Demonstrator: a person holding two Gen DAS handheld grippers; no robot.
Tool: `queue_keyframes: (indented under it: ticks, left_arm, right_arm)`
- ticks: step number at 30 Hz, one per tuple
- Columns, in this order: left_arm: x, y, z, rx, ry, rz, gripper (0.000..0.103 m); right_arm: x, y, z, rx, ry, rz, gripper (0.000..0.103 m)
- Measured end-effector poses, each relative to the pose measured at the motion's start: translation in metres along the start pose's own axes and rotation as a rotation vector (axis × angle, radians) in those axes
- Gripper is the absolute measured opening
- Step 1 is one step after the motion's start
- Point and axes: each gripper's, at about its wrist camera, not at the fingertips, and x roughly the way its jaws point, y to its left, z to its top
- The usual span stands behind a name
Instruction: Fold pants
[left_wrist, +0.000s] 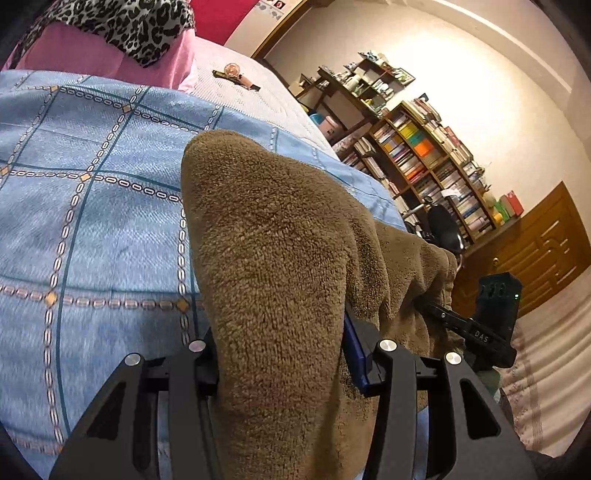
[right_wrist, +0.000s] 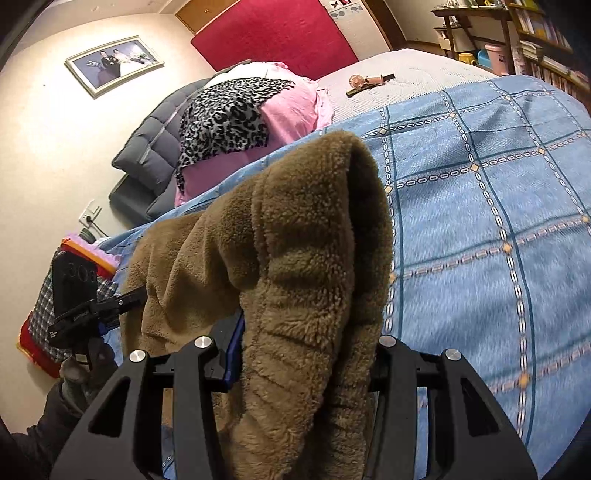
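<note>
Claws (left_wrist: 280, 354) clamped on fuzzy brown pants (left_wrist: 273, 236)

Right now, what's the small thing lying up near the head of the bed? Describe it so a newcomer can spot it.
Start at the red headboard, then drop to the pale grey bedcover beyond the blue checked blanket. There lies a small handheld fan, to the right of the pink bedding: the only hard object on the bed, round peach head, dark handle.

Warm indoor light, bright glare on wall (left_wrist: 491, 92), strong fisheye bend w/ dark corners, slight motion blur.
</note>
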Motion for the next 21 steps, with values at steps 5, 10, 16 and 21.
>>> queue_keyframes:
  ticks: [5,10,16,21]
  left_arm:
    - [0.027,0.027,0.008,-0.043,0.023,0.021,0.048]
    - [0.043,0.043,0.011,-0.072,0.033,0.022,0.052]
    - [0.048,0.034,0.016,-0.021,0.031,0.086,0.061]
    - [0.037,0.012,0.01,0.049,0.004,0.197,0.062]
  right_arm:
    - [0.028,-0.014,0.004,0.0,0.034,-0.027,0.046]
    - [0.045,-0.033,-0.001,0.024,0.052,-0.041,0.049]
    - [0.038,-0.034,-0.007,0.017,0.031,-0.096,0.059]
    - [0.005,-0.022,-0.01,-0.032,-0.061,-0.225,0.063]
